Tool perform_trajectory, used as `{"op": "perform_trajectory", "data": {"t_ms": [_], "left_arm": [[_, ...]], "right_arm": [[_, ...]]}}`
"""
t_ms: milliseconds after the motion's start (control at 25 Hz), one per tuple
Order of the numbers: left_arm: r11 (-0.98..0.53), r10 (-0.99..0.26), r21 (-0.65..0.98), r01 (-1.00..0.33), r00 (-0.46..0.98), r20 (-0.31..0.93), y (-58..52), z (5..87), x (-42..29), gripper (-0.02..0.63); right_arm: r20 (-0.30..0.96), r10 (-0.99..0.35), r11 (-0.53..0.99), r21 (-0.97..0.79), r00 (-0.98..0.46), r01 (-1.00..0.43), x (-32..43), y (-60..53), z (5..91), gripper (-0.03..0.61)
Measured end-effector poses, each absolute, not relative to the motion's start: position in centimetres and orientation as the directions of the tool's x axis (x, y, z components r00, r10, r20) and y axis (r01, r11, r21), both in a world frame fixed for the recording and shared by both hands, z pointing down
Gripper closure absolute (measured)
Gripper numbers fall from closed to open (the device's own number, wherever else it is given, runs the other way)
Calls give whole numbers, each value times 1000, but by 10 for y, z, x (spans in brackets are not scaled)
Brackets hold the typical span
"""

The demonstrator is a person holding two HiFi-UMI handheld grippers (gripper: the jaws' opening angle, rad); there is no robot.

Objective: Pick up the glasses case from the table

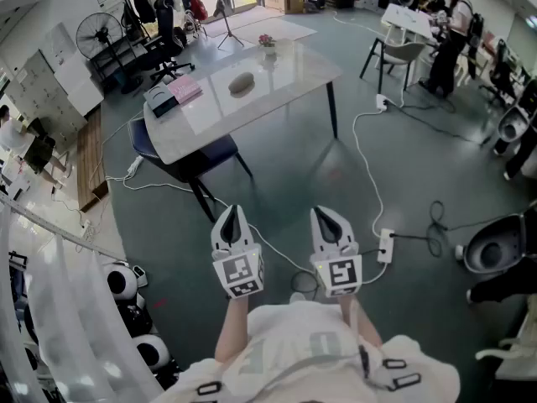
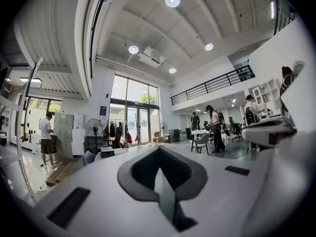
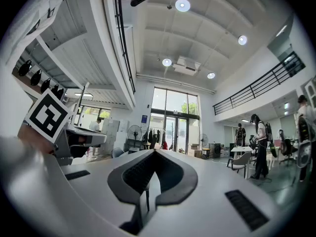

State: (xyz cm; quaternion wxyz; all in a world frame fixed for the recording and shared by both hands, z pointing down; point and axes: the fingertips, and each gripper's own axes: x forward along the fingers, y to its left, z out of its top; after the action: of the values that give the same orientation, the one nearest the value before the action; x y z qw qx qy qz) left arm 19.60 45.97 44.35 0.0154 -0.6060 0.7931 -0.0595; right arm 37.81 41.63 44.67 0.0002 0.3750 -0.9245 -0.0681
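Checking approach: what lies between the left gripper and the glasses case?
Head view: floor, a blue chair, then the tabletop up to the glasses case.

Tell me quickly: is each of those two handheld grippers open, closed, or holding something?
Left gripper: jaws closed, holding nothing.
Right gripper: jaws closed, holding nothing.

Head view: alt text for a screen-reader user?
Two white handheld tools, the left tool and right tool, point level, side by side and empty, above a grey floor. Ahead stands a pale rectangular table with an oval beige glasses case on it.
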Motion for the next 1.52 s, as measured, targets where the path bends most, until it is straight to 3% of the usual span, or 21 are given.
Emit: {"op": "perform_trajectory", "data": {"t_ms": [680, 1120, 1520], "left_arm": [[256, -964, -114, -960, -262, 42, 451, 439, 212, 611], [352, -931, -106, -930, -359, 61, 448, 447, 177, 611], [322, -945, -110, -940, -326, 20, 378, 429, 151, 611]], "right_arm": [[-82, -678, 726, 82, -730, -683, 386, 402, 444, 577], [-47, -628, 775, 52, -777, -630, 366, 386, 457, 577], [-128, -663, 735, 76, -738, -674, 359, 326, 438, 577]]}}
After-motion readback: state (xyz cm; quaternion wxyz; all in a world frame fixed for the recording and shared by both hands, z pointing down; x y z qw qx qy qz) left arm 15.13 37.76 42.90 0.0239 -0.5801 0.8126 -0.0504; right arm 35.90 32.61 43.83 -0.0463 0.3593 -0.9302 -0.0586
